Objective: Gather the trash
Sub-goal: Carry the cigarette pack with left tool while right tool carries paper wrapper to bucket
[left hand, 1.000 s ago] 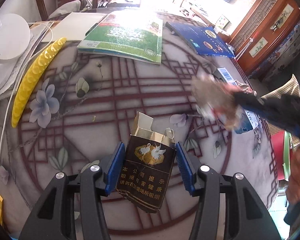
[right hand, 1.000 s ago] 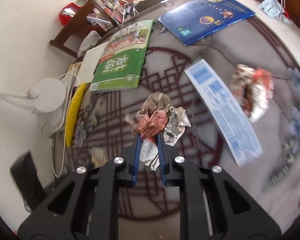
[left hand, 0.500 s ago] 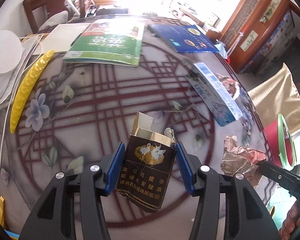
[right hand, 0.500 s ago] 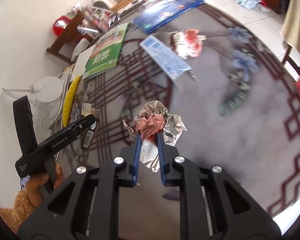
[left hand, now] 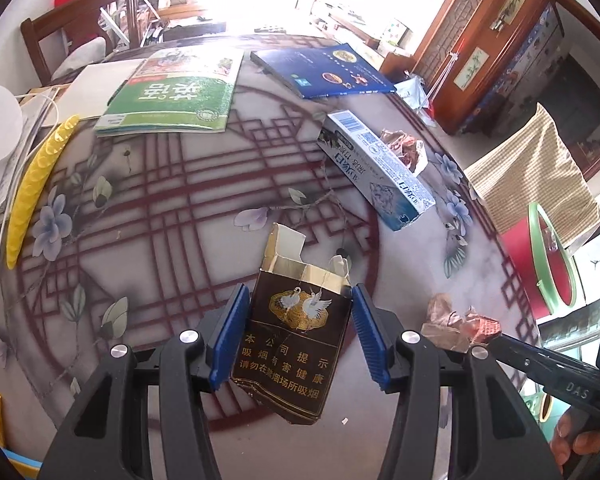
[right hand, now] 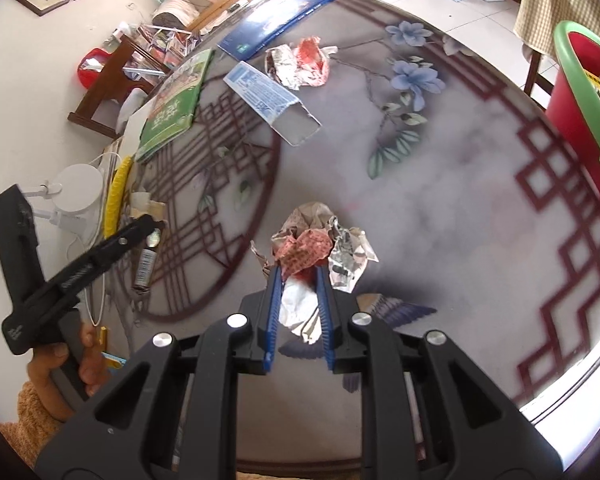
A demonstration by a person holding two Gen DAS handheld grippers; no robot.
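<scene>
My left gripper [left hand: 300, 294] is shut on a dark cigarette pack [left hand: 296, 344] with a torn open top, held above the patterned table [left hand: 180, 208]. In the right wrist view, my right gripper [right hand: 299, 272] has a crumpled red and silver wrapper [right hand: 312, 244] between its blue pads. Its jaws are opening, but the pads still press on the wrapper. That wrapper [left hand: 456, 328] also shows at the lower right of the left wrist view. A red bin with a green rim [right hand: 580, 64] stands beyond the table's right edge. The left gripper [right hand: 152, 224] appears at far left.
A blue and white carton [left hand: 376, 168] and another crumpled wrapper [left hand: 404, 148] lie on the table. A green book [left hand: 172, 96], a blue book [left hand: 324, 72] and a yellow curved strip [left hand: 36, 184] sit at the back and left. A checked cloth [left hand: 536, 184] hangs behind the bin.
My right gripper has carried the wrapper across the table toward the near right edge by the bin. My left gripper has shifted a little with the pack still in it.
</scene>
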